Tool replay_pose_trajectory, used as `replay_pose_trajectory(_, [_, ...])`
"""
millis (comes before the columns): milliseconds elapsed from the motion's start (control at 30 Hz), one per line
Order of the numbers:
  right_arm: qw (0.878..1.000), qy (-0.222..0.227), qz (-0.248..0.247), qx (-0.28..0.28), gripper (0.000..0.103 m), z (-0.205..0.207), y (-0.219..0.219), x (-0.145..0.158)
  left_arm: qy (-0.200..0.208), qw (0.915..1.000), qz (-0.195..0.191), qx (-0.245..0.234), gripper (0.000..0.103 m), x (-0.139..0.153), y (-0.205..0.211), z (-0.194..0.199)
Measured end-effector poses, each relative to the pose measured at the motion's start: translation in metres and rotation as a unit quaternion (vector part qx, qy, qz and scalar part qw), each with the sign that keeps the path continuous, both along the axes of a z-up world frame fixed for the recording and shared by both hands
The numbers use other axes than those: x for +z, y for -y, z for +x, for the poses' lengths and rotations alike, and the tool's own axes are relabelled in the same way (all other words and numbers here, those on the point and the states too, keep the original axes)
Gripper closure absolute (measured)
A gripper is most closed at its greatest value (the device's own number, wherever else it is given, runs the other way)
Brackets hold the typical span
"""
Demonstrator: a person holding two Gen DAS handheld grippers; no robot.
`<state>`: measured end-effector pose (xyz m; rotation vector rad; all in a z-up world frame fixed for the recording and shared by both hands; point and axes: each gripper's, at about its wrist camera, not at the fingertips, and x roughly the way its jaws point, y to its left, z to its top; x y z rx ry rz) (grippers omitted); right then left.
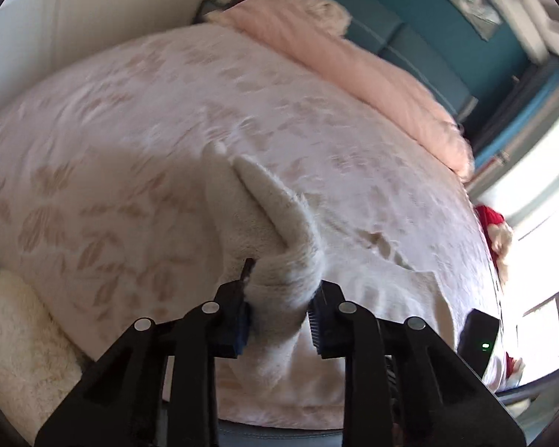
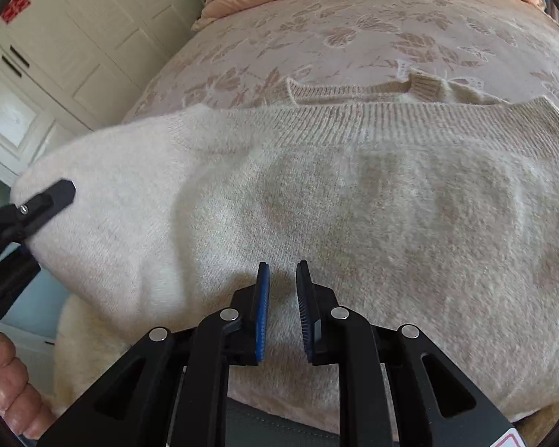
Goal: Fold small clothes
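A cream fuzzy knit sweater lies spread on the bed, its ribbed hem toward the far side. My left gripper is shut on a bunched edge of the sweater and lifts it off the bed. In the right wrist view the left gripper holds the sweater's left edge raised. My right gripper hovers just above the sweater's near part, its jaws a small gap apart and nothing between them.
The bed has a pale floral cover and a pink duvet at the far side. A fluffy cream blanket hangs off the near left. A white wardrobe stands left; a red toy lies right.
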<state>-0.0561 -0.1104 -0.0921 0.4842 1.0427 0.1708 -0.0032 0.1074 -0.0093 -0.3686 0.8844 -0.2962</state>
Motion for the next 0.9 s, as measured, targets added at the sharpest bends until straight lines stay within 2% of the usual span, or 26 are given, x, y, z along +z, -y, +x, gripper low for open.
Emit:
replay_pose_trajectory(67, [0.999,0.021,0.016,-0.028,0.085,-0.019,0.028,0.016,0.054,0.9965,0.011,-0.063,0.086,0.035,0.046,-0.010])
replay_pose_trajectory(167, [0.996,0.036,0.006,-0.077,0.080,-0.050,0.077,0.033,0.077,0.9861,0.007,-0.147,0.087,0.053,0.114,-0.024])
replay_pose_trajectory(233, [0.993,0.029,0.005,-0.114,0.075,-0.071,0.109,0.035,0.067,0.9792,0.012,-0.191,0.086,0.040,0.156,-0.029])
replay_pose_trajectory(333, [0.987,0.016,0.002,-0.157,0.073,-0.098,0.145,0.030,0.020,0.9701,0.045,-0.238,0.081,-0.011,0.204,-0.036])
replay_pose_trajectory(400, [0.985,0.011,0.005,-0.173,0.072,-0.113,0.157,0.029,-0.010,0.9685,0.050,-0.244,0.078,-0.042,0.206,-0.046])
replay_pose_trajectory(467, [0.984,0.016,0.012,-0.177,0.064,-0.122,0.161,0.031,-0.016,0.9683,0.053,-0.244,0.071,-0.054,0.193,-0.058])
replay_pose_trajectory(533, [0.985,0.024,0.016,-0.169,0.049,-0.124,0.158,0.033,0.008,0.9672,0.058,-0.247,0.054,-0.050,0.172,-0.071])
replay_pose_trajectory(567, [0.986,0.028,0.022,-0.162,0.048,-0.124,0.155,0.035,0.020,0.9673,0.069,-0.244,0.046,-0.047,0.160,-0.077])
replay_pose_trajectory(600, [0.987,0.031,0.030,-0.156,0.047,-0.120,0.152,0.036,0.032,0.9687,0.080,-0.233,0.029,-0.043,0.148,-0.080])
replay_pose_trajectory(633, [0.987,0.037,0.042,-0.150,0.047,-0.115,0.147,0.038,0.039,0.9715,0.092,-0.215,0.023,-0.041,0.134,-0.081])
replay_pose_trajectory(667, [0.987,0.044,0.053,-0.145,0.046,-0.109,0.143,0.041,0.037,0.9737,0.099,-0.202,0.023,-0.043,0.122,-0.081])
replay_pose_trajectory(733, [0.988,0.051,0.072,-0.129,0.035,-0.094,0.133,0.043,0.008,0.9776,0.111,-0.179,0.023,-0.056,0.106,-0.078])
replay_pose_trajectory(767, [0.988,0.046,0.080,-0.120,0.034,-0.085,0.127,0.043,-0.006,0.9791,0.116,-0.167,0.023,-0.063,0.101,-0.075])
replay_pose_trajectory(833, [0.990,0.030,0.087,-0.104,0.034,-0.069,0.115,0.040,-0.028,0.9780,0.130,-0.161,0.023,-0.076,0.100,-0.069])
replay_pose_trajectory(900, [0.993,0.009,0.066,-0.096,0.034,-0.058,0.102,0.038,-0.036,0.9748,0.151,-0.160,0.023,-0.086,0.104,-0.065])
